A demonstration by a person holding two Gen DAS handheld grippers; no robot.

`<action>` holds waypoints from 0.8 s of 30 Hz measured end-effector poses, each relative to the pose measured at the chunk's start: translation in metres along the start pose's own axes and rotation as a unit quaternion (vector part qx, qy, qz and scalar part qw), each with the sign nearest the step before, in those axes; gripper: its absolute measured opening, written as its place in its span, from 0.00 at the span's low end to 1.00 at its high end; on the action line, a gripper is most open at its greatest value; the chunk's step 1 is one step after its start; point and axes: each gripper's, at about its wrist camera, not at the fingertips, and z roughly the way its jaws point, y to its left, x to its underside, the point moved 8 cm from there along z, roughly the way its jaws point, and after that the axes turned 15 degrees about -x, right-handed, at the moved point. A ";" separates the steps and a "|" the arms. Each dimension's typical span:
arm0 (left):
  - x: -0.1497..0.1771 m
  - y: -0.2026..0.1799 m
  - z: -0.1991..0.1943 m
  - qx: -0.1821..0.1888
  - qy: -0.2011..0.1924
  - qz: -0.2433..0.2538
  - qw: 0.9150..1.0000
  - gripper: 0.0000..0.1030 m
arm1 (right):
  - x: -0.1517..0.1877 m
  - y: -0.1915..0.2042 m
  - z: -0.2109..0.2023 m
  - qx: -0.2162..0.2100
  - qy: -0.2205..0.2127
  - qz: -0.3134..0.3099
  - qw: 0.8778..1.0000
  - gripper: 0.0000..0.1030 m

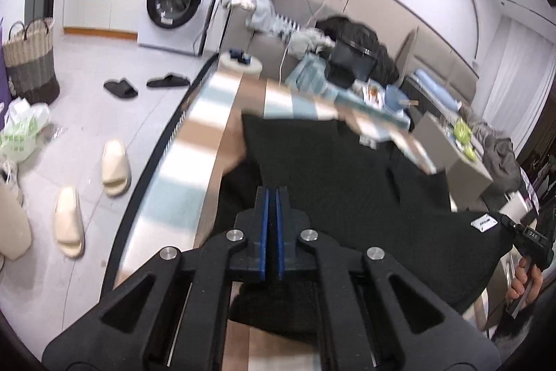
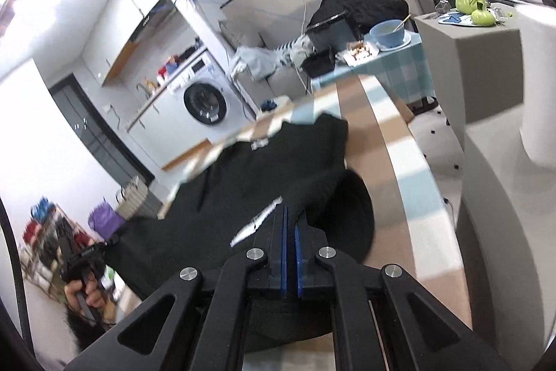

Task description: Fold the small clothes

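Note:
A black knit garment (image 1: 347, 183) lies spread on the striped tablecloth (image 1: 194, 141), lifted along its near hem. My left gripper (image 1: 272, 193) is shut on the garment's near edge, the blue pads pinching the cloth. My right gripper (image 2: 291, 214) is shut on the other end of the same hem, beside a white label (image 2: 257, 221). The garment (image 2: 264, 172) stretches between the two grippers. The right gripper (image 1: 531, 242) also shows at the right edge of the left wrist view, and the left gripper (image 2: 87, 259) shows at the lower left of the right wrist view.
The table's left edge (image 1: 166, 141) drops to a floor with slippers (image 1: 114, 167). At the far end stand a blue bowl (image 2: 387, 30), a black box (image 2: 330, 30) and dark clothes (image 1: 358, 33). A grey cabinet (image 2: 486, 58) stands to the right. A washing machine (image 1: 173, 6) stands beyond.

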 end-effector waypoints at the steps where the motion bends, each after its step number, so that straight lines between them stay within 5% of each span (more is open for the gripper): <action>1: -0.011 -0.003 0.003 0.003 -0.006 -0.001 1.000 0.02 | -0.007 0.000 0.002 0.003 -0.006 0.003 1.000 0.03; 6: -0.067 -0.010 0.033 -0.006 -0.024 -0.010 1.000 0.00 | -0.059 -0.006 0.028 0.016 -0.045 0.027 0.998 0.03; 10: -0.085 0.002 0.069 -0.027 -0.002 -0.021 0.999 0.00 | -0.083 -0.027 0.054 0.044 -0.051 0.044 0.997 0.03; 16: -0.036 0.013 0.101 -0.021 0.070 -0.020 0.997 0.00 | -0.062 -0.062 0.080 0.110 0.007 0.046 0.993 0.04; 18: -0.014 0.011 0.098 -0.012 0.084 -0.011 0.996 0.00 | -0.048 -0.068 0.079 0.108 0.034 0.048 0.992 0.12; 21: 0.015 0.005 0.083 0.001 0.096 0.002 0.995 0.08 | -0.031 -0.076 0.068 0.099 0.043 0.067 0.992 0.32; 24: 0.038 -0.001 0.063 0.009 0.095 0.015 0.995 0.32 | -0.017 -0.072 0.051 0.076 0.045 0.083 0.993 0.38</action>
